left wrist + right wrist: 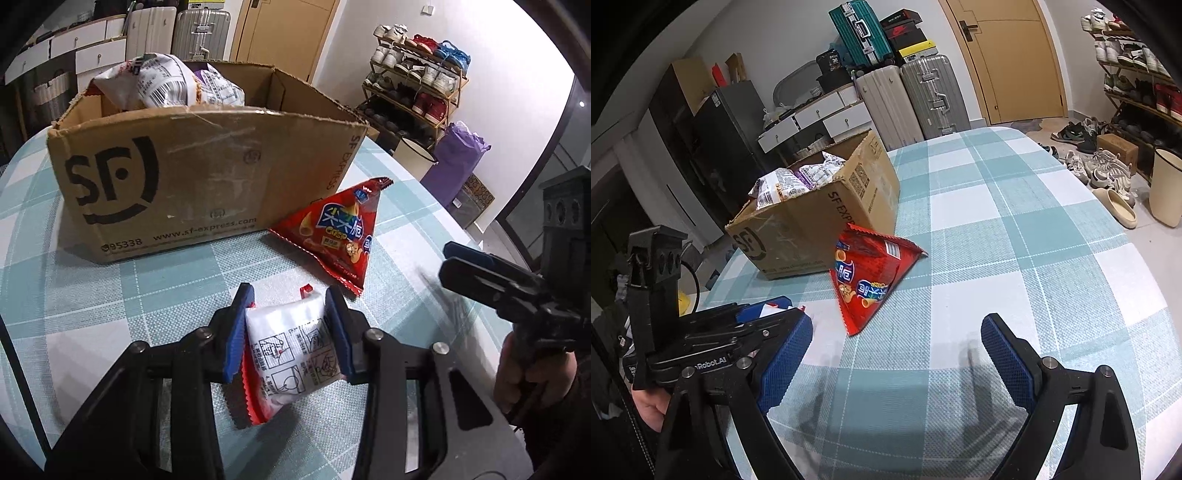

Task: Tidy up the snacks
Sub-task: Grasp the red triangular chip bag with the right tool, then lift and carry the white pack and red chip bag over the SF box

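Up close in the left wrist view, the left gripper [291, 328] is clamped on a small white snack packet [291, 347] with red crimped edges and printed line drawings; both blue pads press its sides, and the packet hangs tilted just above the checked tablecloth [147, 295]. Beyond it stands an open cardboard box [207, 184] with black lettering on its front wall. Inside the box, white and purple snack bags [173, 83] are piled above the rim at the left. A red triangular crisp bag [340, 236] lies on the cloth just beside the box's right front corner, apart from the held packet. At the right edge, the right gripper [480, 273] shows from the side, with a hand [524, 373] around its handle. A shoe rack [417, 74] and a purple bag [454, 162] stand on the floor behind.

Seen from the right wrist, the right gripper [897, 354] has its jaws spread wide with nothing between them, only bare cloth [997, 221] below. The red crisp bag [868, 277] lies ahead and slightly left, close against the box [812, 229]. The left gripper [768, 314] comes in from the left, low beside the right gripper's left finger; only a sliver of its packet [772, 306] shows. Suitcases [916, 99] and a door [1008, 62] line the far wall.
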Demonstrator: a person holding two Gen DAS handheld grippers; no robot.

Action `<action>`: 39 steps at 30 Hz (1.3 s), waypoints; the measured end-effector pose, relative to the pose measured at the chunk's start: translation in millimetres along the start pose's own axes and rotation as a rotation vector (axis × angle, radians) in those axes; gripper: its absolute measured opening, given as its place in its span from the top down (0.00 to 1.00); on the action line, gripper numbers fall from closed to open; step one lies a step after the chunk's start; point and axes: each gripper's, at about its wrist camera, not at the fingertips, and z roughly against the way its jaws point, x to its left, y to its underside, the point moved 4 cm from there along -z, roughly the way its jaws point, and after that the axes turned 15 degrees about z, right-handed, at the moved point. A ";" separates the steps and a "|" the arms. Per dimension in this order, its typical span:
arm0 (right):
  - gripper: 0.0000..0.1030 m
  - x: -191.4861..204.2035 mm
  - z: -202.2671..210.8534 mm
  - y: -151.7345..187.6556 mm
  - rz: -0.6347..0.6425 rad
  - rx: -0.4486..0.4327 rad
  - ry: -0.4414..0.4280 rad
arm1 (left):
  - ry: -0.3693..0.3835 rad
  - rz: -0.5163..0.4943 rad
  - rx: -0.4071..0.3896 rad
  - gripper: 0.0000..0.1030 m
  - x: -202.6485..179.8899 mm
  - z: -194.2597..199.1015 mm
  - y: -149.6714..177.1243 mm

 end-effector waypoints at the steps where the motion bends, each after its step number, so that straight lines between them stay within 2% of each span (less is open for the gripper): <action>1: 0.08 0.8 -1.2 -0.9 0.001 -0.001 -0.007 | 0.000 -0.002 -0.001 0.64 0.7 2.6 -1.1; 12: 0.09 11.6 -35.1 -20.0 0.011 0.025 -0.055 | -0.006 0.010 -0.025 0.64 26.9 47.7 2.2; 27: 0.10 13.9 -87.9 -39.7 -0.014 0.071 -0.088 | -0.027 0.065 -0.041 0.64 65.9 80.1 1.7; 31: 0.17 17.0 -96.2 -41.6 -0.004 0.078 -0.079 | -0.032 0.074 -0.048 0.64 68.9 86.1 1.7; 32: 0.24 16.9 -97.1 -42.1 -0.004 0.080 -0.073 | -0.034 0.075 -0.052 0.64 70.0 88.7 1.4; 33: 0.41 16.0 -97.9 -41.7 -0.008 0.085 -0.073 | -0.035 0.075 -0.055 0.64 69.7 89.4 1.8; 34: 0.46 14.6 -98.3 -41.2 -0.015 0.088 -0.073 | -0.035 0.077 -0.058 0.64 71.2 92.3 2.0; 39: 0.58 18.0 -93.5 -38.2 0.006 0.088 -0.087 | -0.036 0.082 -0.062 0.64 72.5 99.8 3.7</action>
